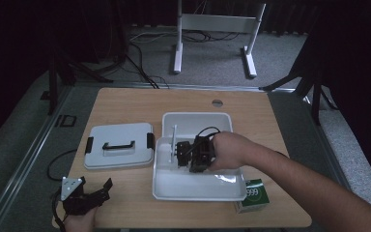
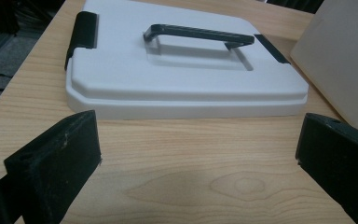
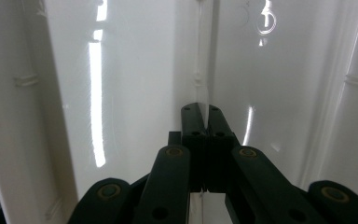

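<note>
A white plastic bin (image 1: 198, 191) sits on the wooden table, with a second white tray (image 1: 197, 120) behind it. A thin white divider panel (image 1: 174, 140) stands upright in the bin. My right gripper (image 1: 186, 155) reaches into the bin, held by a hand. In the right gripper view its jaws are shut (image 3: 207, 112) on the edge of that thin white panel (image 3: 206, 70). My left gripper (image 1: 99, 191) rests at the table's front left, jaws wide open (image 2: 198, 135) with nothing between them, facing the white lid (image 2: 182, 79).
The white lid (image 1: 118, 145) with a black handle and side clips lies flat left of the bin. A green box (image 1: 253, 195) stands at the bin's front right corner. The bin's wall (image 2: 340, 60) shows at the right of the left gripper view.
</note>
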`<state>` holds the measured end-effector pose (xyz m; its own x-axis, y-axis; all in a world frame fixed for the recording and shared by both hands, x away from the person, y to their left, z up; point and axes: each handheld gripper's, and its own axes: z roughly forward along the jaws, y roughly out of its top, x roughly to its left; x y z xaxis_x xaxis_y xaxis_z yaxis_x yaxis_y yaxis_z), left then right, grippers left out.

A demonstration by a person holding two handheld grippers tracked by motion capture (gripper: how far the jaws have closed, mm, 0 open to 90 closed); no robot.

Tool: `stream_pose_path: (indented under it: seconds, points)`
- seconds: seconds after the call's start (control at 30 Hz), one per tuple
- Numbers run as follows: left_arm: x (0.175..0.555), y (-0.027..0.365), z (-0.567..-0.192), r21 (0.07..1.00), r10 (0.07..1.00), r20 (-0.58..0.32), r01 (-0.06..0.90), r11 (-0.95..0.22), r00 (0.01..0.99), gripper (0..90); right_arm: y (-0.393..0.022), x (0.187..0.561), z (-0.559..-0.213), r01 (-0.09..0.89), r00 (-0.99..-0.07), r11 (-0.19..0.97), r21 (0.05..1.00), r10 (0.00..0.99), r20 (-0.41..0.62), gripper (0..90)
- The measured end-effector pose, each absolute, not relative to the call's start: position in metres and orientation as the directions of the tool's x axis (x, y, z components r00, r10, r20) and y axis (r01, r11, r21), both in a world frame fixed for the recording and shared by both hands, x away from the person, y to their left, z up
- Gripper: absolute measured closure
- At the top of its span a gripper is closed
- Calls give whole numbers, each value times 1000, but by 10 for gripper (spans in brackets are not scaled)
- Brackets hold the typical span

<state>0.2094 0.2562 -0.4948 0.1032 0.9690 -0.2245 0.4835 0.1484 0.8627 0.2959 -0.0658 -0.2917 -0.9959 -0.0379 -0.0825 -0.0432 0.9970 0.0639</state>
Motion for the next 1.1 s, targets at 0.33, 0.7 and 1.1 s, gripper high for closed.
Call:
stream_pose_path:
  seconds: [0.33,0.7,1.1]
  points:
    - [210,257,-495,860,969,-225,487,151,98,2,-54,264,-322,-86,-993,996,37,-82,-87,886]
    - [210,258,-496,859,969,-226,490,151,97,2,-34,255,-370,-98,-991,995,13,-97,-88,886]
    - [210,257,-495,860,969,-222,490,144,105,2,-19,259,-426,-107,-986,994,-17,-108,-130,885]
